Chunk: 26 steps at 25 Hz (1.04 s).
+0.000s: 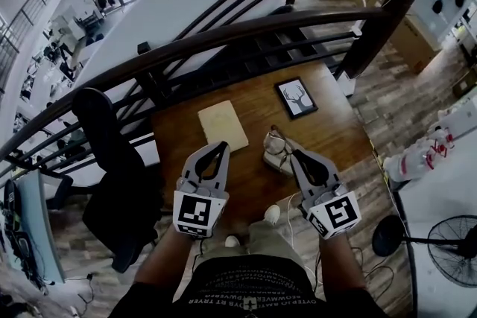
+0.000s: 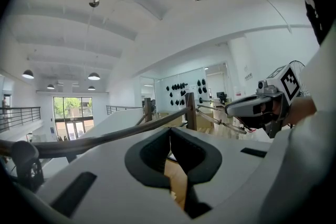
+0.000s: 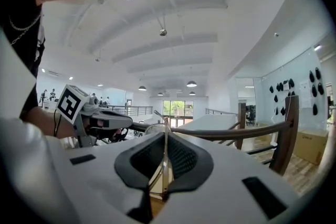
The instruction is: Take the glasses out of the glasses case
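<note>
Over the wooden table (image 1: 328, 132), right fingers (image 3: 187, 160) pinch thin wire glasses (image 3: 165, 150); left fingers (image 2: 151, 157) closed.

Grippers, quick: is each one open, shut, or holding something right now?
Left gripper: shut, nothing between its jaws.
Right gripper: shut on the glasses, pinching a thin metal arm.

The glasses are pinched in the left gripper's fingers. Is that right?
Wrong gripper. The glasses are pinched in the right gripper's fingers: the right gripper view shows a thin temple caught between them. The left gripper is shut on nothing.
</note>
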Motion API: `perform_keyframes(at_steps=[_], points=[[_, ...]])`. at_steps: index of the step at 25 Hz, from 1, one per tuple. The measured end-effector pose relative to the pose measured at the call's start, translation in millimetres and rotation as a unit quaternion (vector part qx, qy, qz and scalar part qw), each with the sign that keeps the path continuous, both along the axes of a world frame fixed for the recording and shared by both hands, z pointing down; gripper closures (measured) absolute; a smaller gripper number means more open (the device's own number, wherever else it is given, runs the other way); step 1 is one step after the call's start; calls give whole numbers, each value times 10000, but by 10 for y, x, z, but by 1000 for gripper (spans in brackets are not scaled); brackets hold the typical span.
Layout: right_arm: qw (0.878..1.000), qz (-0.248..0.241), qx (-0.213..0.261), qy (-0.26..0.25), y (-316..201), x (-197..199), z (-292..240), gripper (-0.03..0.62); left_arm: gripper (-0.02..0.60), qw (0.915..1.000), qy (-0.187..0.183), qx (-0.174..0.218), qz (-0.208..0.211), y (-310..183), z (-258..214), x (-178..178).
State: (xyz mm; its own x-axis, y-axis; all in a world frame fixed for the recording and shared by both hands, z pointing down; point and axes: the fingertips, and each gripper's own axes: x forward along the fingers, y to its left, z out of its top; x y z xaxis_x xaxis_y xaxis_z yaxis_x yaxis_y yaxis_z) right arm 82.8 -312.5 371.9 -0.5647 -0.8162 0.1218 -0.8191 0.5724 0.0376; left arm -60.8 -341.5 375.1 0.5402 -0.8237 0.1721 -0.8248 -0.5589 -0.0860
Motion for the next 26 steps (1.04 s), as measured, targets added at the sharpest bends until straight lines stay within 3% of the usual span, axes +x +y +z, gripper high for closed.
perform_keyframes(at_steps=[12, 26], points=[[9992, 138, 380, 47, 200, -39, -400, 566, 553, 9998, 6, 171, 88, 180, -230, -55], [9982, 411, 436, -34, 440, 84, -452, 566, 552, 9992, 161, 316, 174, 415, -421, 62]])
